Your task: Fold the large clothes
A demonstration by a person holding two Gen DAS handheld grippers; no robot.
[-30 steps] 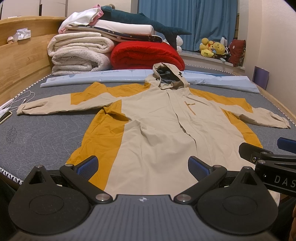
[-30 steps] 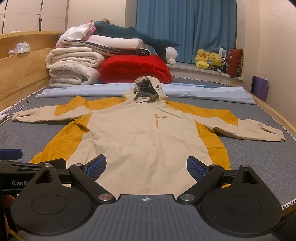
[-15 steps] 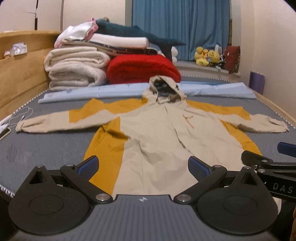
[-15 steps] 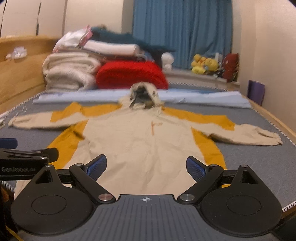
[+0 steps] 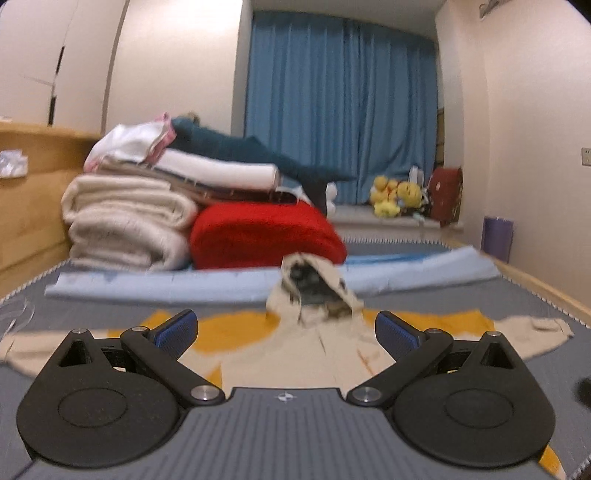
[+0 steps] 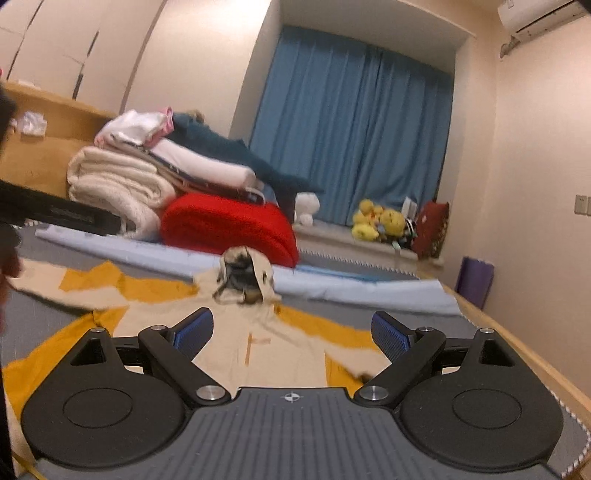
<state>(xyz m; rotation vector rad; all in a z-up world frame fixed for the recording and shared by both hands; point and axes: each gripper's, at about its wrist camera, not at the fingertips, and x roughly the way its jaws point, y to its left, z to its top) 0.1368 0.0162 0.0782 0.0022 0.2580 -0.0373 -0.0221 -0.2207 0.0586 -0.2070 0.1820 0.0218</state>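
Hooded jacket [image 5: 317,343]: beige and yellow, flat on bed [image 5: 92,314], blurred; hem hidden behind gripper bodies. Left gripper [image 5: 286,328] and right gripper [image 6: 291,326]: fingers apart, empty.

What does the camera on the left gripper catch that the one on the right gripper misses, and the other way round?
Only the left wrist view shows the tip of the jacket's far sleeve lying flat by the bed's edge.

Only the right wrist view shows the air conditioner high on the wall, and a dark bar reaching in from the left, probably part of the other gripper.

Both show the beige and mustard jacket spread on the grey bed with its hood propped up, the red blanket, the blue curtain, and each camera's own open gripper: left gripper, right gripper.
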